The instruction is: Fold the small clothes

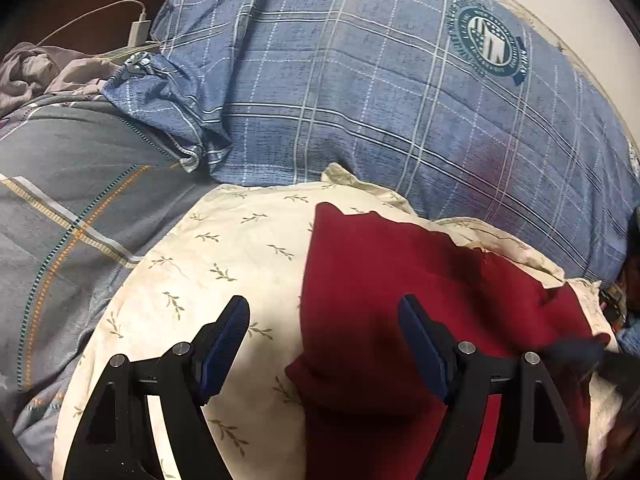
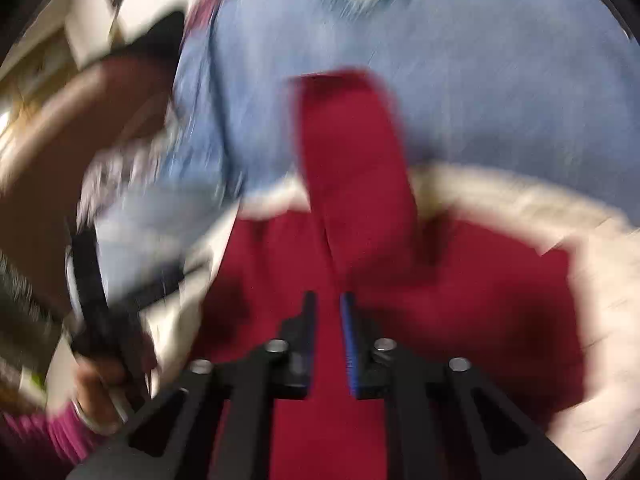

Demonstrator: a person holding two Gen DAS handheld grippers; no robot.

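A dark red small garment [image 1: 392, 292] lies on a cream pillow with a leaf print [image 1: 224, 256]. My left gripper [image 1: 324, 312] is open and empty above the garment's left edge and the pillow. In the blurred right wrist view, my right gripper [image 2: 328, 304] is shut on a fold of the red garment [image 2: 360, 184], and a strip of it rises ahead of the fingers. The right gripper shows as a dark blur at the garment's right edge in the left wrist view [image 1: 576, 350].
A blue plaid pillow with a round badge [image 1: 360, 92] lies behind the cream pillow. A grey striped bedcover [image 1: 72, 208] is at the left. A white charger and cable [image 1: 138, 30] lie at the far left. The person's left hand and handle [image 2: 96, 320] show in the right wrist view.
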